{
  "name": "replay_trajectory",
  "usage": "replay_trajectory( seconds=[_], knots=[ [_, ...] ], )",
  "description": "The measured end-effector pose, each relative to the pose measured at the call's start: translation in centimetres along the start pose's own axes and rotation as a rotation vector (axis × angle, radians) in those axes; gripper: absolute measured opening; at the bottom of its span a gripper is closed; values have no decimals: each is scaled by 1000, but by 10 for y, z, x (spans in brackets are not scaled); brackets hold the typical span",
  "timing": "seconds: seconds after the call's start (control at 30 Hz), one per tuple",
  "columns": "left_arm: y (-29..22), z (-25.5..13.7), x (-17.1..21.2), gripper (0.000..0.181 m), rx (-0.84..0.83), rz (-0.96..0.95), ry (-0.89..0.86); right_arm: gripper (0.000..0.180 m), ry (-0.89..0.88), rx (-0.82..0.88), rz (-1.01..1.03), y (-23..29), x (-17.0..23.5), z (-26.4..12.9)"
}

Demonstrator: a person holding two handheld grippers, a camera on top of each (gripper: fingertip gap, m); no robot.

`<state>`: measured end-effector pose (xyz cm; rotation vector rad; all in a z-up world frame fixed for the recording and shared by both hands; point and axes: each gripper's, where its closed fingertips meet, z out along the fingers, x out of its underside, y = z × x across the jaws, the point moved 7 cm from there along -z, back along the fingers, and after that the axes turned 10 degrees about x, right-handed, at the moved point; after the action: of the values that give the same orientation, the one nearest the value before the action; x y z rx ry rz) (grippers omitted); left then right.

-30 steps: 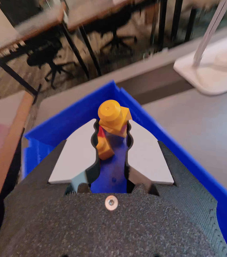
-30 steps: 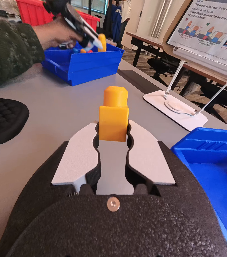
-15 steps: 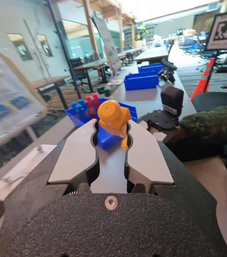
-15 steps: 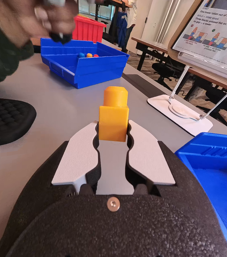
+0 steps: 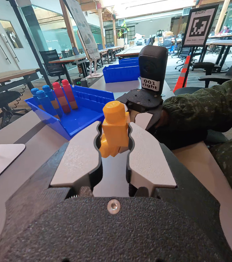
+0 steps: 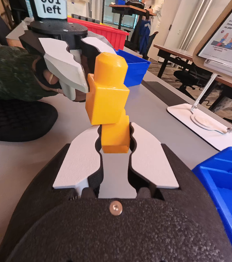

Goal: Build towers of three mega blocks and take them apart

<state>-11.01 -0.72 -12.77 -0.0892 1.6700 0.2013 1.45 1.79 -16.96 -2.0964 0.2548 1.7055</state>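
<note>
The left gripper was clamped on an orange mega block, its white fingers pressed against the block's two sides. The right gripper was clamped on a second orange mega block, held upright just above the grey counter.

In the right wrist view, the left gripper's block sat tilted on top of the lower block, its bottom edge touching the lower one's top but not seated square; whether the stud had gone in could not be told. The left gripper reached in from the left with a person's green sleeve behind it.

In the left wrist view, the right gripper faced the camera from just behind the held block, with its black camera housing standing above it.

A blue bin stood near the counter's far edge and held built towers leaning against its far left wall: blue-topped towers and red-topped towers. Another blue bin lay behind the blocks in the right wrist view, and a third at that view's right edge. A white stand base rested on the counter to the right, and a black textured pad to the left.
</note>
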Motion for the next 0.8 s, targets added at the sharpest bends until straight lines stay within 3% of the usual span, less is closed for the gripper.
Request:
replay_trajectory(
  seconds=[0.4, 0.57, 0.8],
  knots=[
    [-2, -5, 3, 37, 90, -30, -92, 36, -85, -73, 23, 4, -8, -6],
    [1, -3, 10, 39, 67, -8, -40, 36, -113, -106, 72, 3, -13, -10],
    [-4, 4, 15, 49, 91, 6, -18, 36, -40, -119, 30, 9, -8, -7]
  ],
)
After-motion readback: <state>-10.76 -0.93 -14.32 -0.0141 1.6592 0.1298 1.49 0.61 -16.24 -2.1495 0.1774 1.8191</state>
